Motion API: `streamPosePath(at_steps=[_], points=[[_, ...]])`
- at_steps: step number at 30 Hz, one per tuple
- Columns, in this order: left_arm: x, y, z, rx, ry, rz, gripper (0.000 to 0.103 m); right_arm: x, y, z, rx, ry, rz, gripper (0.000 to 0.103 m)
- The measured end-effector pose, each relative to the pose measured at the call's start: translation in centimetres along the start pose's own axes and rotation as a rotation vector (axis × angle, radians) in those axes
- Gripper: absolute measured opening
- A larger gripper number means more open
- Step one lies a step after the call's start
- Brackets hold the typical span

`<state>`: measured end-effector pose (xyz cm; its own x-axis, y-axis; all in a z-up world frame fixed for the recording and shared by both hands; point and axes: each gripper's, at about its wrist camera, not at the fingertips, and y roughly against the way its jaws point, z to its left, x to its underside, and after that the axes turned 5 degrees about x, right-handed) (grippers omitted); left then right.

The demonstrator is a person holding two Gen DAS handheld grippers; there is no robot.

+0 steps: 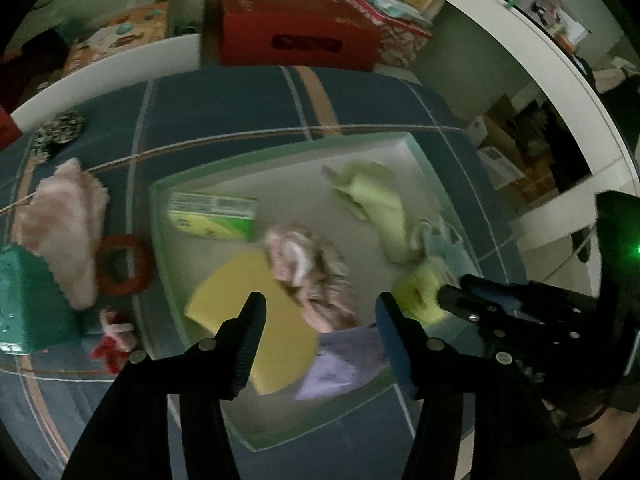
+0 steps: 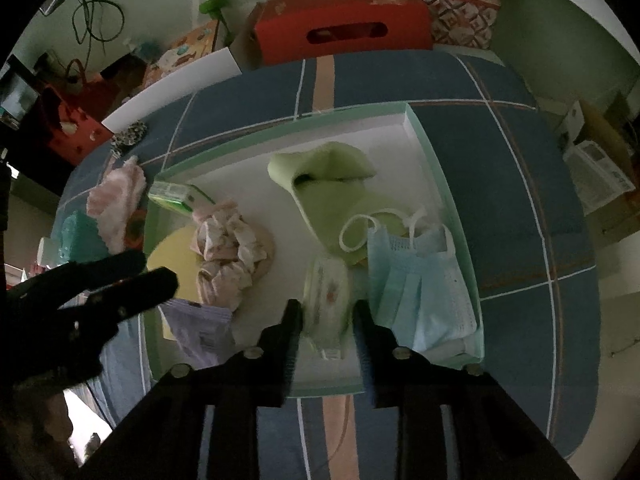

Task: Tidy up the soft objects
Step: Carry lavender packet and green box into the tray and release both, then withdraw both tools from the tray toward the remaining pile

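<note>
A shallow green-rimmed tray lies on a blue plaid cloth. In it lie a floral cloth bundle, a yellow sponge sheet, a light green cloth, blue face masks, a lilac packet and a green box. My left gripper is open above the floral bundle. My right gripper is shut on a small white floral packet over the tray. A pink fluffy cloth lies left of the tray.
Left of the tray are a teal box, a red ring and a small red toy. A red cardboard box and other boxes stand behind. A white board edge runs along the back left.
</note>
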<state>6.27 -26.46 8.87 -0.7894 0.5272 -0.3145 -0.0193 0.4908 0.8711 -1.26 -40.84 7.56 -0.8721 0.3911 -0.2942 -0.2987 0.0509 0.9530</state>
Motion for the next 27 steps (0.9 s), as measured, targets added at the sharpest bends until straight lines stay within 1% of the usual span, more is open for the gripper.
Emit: streamPosePath(at_steps=[1,2,4,6,7,9,10,11,12,14,15,16,17,21,25,27], points=[[0.0,0.2,0.4,-0.011,0.008,-0.002,0.062,-0.1,0.2,0.1,0.003,0.000,-0.003,0.047],[0.0,0.5,1.0,-0.032,0.022,-0.004,0.064,-0.2,0.5,0.2,0.007,0.000,-0.008,0.049],[0.1,1.1,2.1,-0.056,0.042,-0.010,0.067,-0.2,0.9,0.5,0.009,0.001,-0.014,0.049],[0.0,1.7,3.3,-0.067,0.073,-0.021,0.070,-0.3,1.3,0.8,0.017,0.008,-0.016,0.054],[0.0,2.0,3.9,-0.073,0.088,-0.024,0.073,-0.3,1.4,1.0,0.023,0.012,-0.017,0.059],[0.1,2.6,5.1,-0.092,0.122,-0.032,0.074,-0.3,1.7,1.4,0.032,0.022,-0.018,0.060],[0.2,2.9,5.7,-0.102,0.138,-0.039,0.074,-0.3,1.9,1.7,0.038,0.025,-0.018,0.063],[0.4,3.4,6.2,-0.112,0.154,-0.045,0.074,-0.4,2.0,1.9,0.044,0.025,-0.018,0.069],[0.5,3.6,6.6,-0.120,0.167,-0.050,0.075,-0.4,2.1,2.1,0.052,0.026,-0.019,0.071],[0.8,4.2,7.5,-0.135,0.194,-0.060,0.082,-0.3,2.4,2.4,0.059,0.028,-0.022,0.075],[0.9,4.6,8.0,-0.143,0.211,-0.066,0.089,-0.3,2.5,2.5,0.061,0.026,-0.022,0.077],[1.1,5.0,8.5,-0.146,0.226,-0.072,0.090,-0.3,2.7,2.7,0.064,0.025,-0.020,0.082],[1.2,5.4,9.1,-0.147,0.240,-0.076,0.090,-0.2,2.8,2.9,0.067,0.026,-0.019,0.086],[1.9,6.7,10.6,-0.164,0.289,-0.084,0.090,-0.2,3.5,3.8,0.089,0.038,-0.023,0.091],[2.8,8.4,12.3,-0.169,0.330,-0.104,0.090,0.0,4.3,4.8,0.099,0.042,-0.028,0.101],[3.3,9.3,13.1,-0.183,0.334,-0.119,0.090,0.0,4.9,5.4,0.107,0.052,-0.036,0.103]])
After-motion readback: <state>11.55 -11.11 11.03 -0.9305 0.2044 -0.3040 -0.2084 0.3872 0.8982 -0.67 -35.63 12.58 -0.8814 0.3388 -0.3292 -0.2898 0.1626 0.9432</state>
